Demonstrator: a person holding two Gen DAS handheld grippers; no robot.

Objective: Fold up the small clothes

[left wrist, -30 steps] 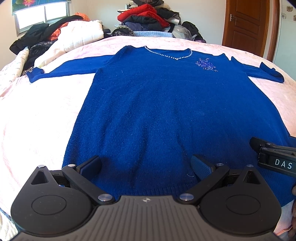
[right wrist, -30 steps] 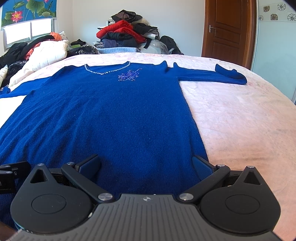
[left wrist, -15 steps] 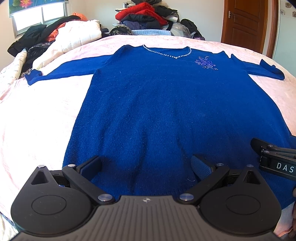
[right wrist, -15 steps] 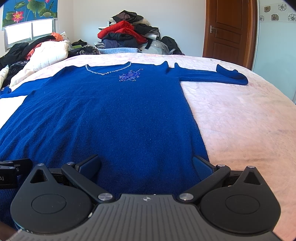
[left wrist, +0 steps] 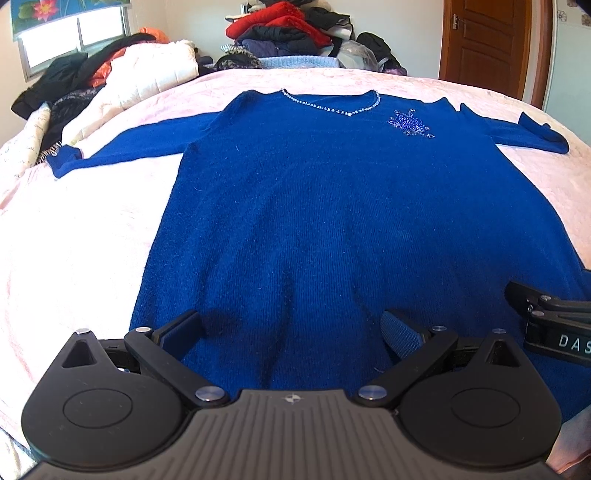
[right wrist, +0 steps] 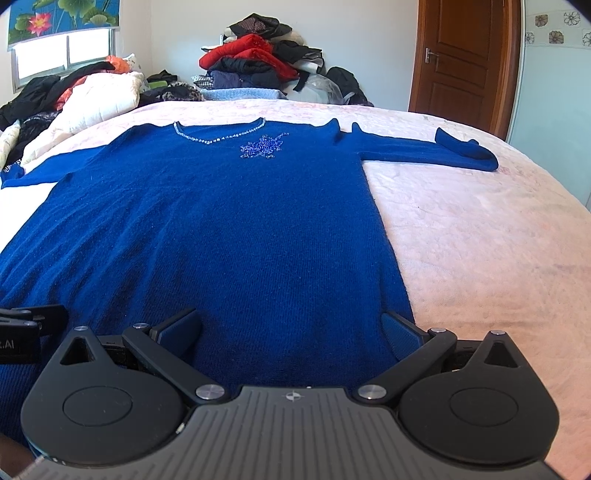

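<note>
A royal blue knit sweater (left wrist: 314, 206) (right wrist: 221, 229) lies flat, face up, on the pink bed, both sleeves spread sideways. It has a beaded neckline and a beaded motif on the chest. My left gripper (left wrist: 291, 328) is open just above the hem's left half, nothing between its fingers. My right gripper (right wrist: 291, 328) is open over the hem's right corner, its right finger at the sweater's side edge. Part of the right gripper (left wrist: 546, 317) shows at the right edge of the left wrist view; part of the left gripper (right wrist: 26, 325) shows at the left edge of the right wrist view.
The pink bedspread (right wrist: 480, 240) (left wrist: 74, 240) shows bare on both sides of the sweater. A heap of clothes (left wrist: 288, 33) is stacked at the bed's far end. A white quilt and dark garments (left wrist: 110, 81) lie at the far left. A wooden door (right wrist: 465, 62) stands at the back right.
Both cameras have tipped slightly, so the sweater sits a little lower in view. The sweater has not moved and both grippers stay open.
</note>
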